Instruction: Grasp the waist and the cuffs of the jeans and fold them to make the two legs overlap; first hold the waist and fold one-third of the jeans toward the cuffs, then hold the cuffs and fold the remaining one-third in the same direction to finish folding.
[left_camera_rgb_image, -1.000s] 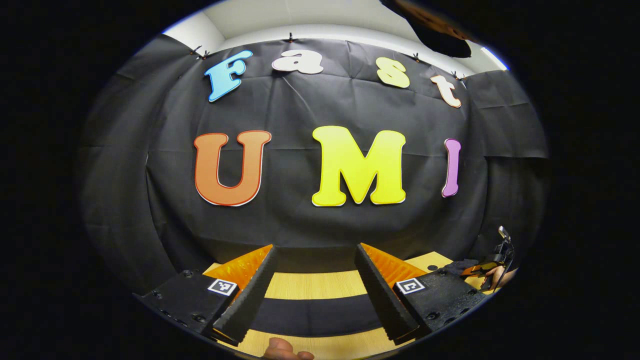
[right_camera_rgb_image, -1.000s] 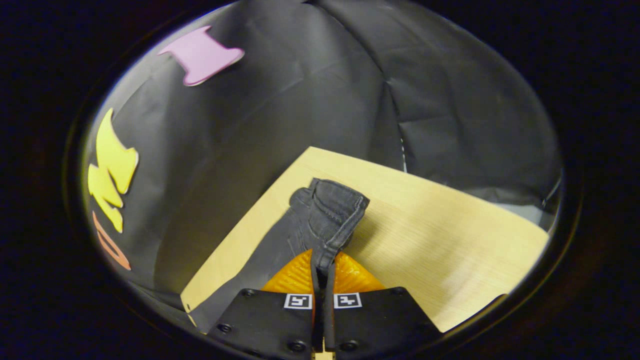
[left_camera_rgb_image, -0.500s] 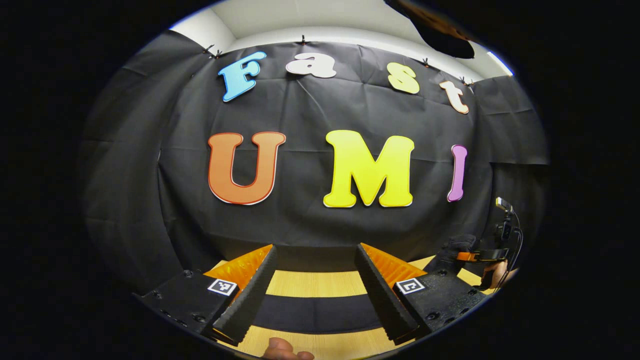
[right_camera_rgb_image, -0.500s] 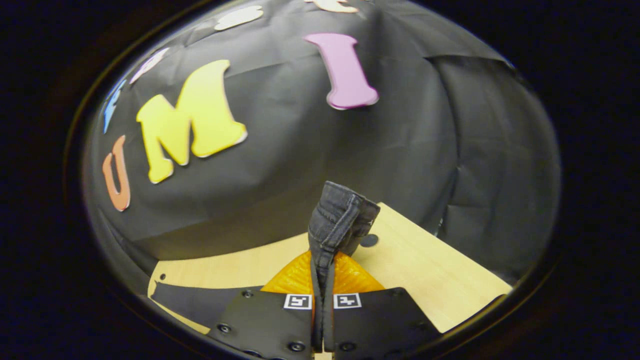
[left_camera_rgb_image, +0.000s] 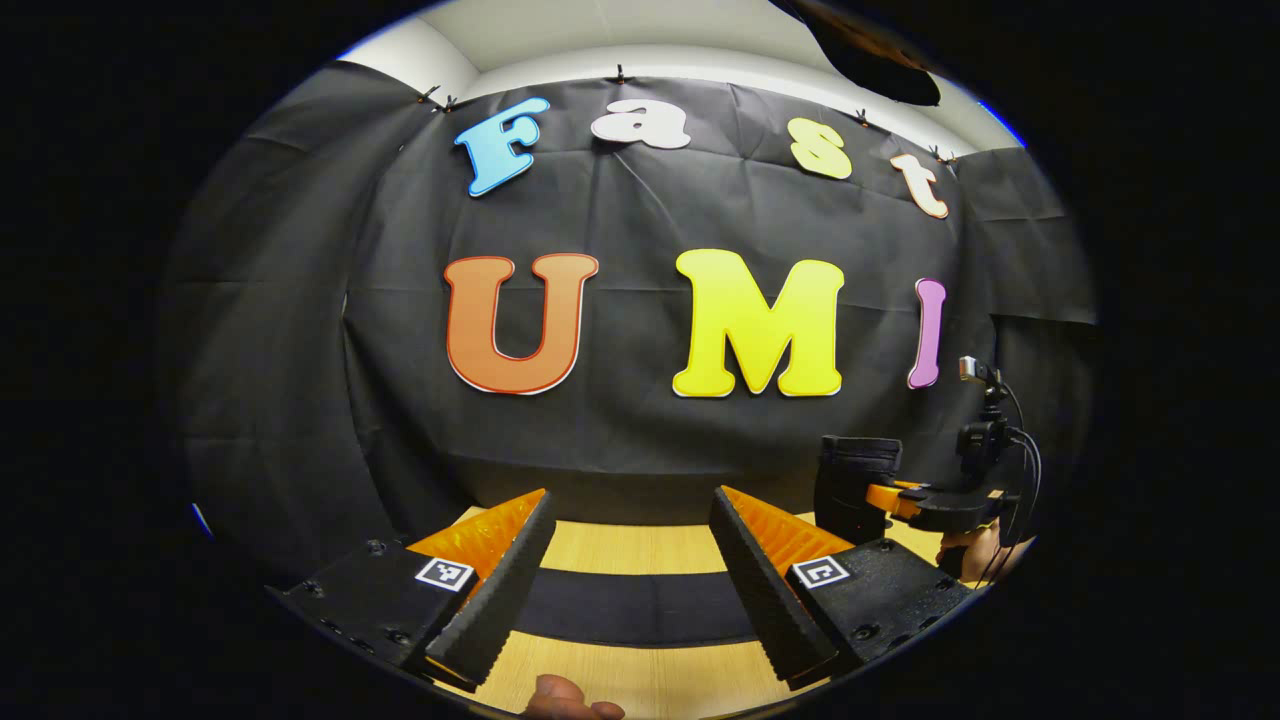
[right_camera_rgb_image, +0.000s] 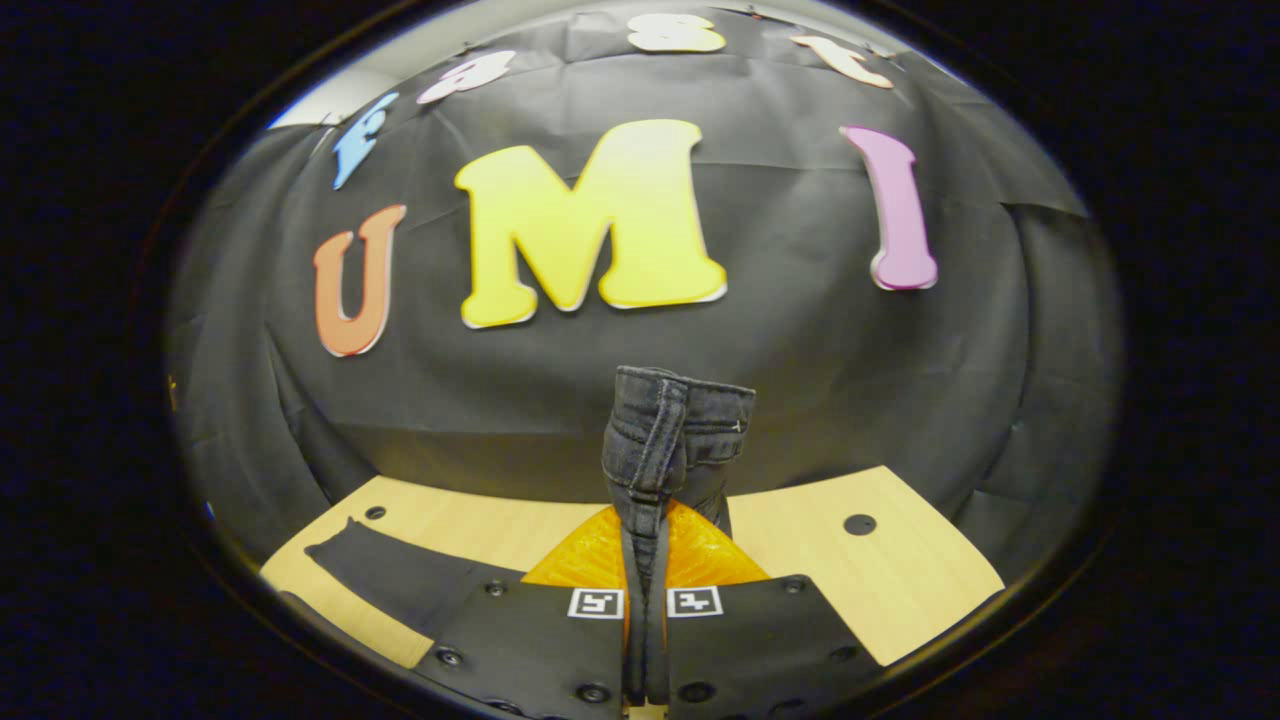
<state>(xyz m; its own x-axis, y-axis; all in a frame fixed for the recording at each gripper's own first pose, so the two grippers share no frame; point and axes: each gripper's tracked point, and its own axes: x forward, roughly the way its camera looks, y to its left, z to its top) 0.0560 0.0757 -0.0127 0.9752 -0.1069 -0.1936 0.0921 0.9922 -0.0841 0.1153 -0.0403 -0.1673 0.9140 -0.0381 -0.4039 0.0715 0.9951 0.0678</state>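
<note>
The dark grey jeans lie partly on the wooden table (right_camera_rgb_image: 900, 590). Their waist (right_camera_rgb_image: 675, 440) hangs lifted above the table, bunched upright, and my right gripper (right_camera_rgb_image: 645, 545) is shut on its edge. The legs (right_camera_rgb_image: 390, 585) trail flat to the lower left. In the left gripper view the right gripper (left_camera_rgb_image: 930, 505) holds the raised waist (left_camera_rgb_image: 855, 480) at the right. My left gripper (left_camera_rgb_image: 630, 600) is open low over the table. A flat band of jeans leg (left_camera_rgb_image: 630, 607) crosses the gap between its fingers (left_camera_rgb_image: 500, 590).
The table has small round holes (right_camera_rgb_image: 860, 524) near its far edge, which meets the black cloth wall (left_camera_rgb_image: 620, 440). A person's fingertip (left_camera_rgb_image: 560, 706) shows at the bottom edge behind my left gripper. A hand (left_camera_rgb_image: 985, 555) holds the right gripper.
My right gripper has raised the waist off the table and swung from facing the table's corner to facing the back wall. My left gripper stayed open and turned slightly.
</note>
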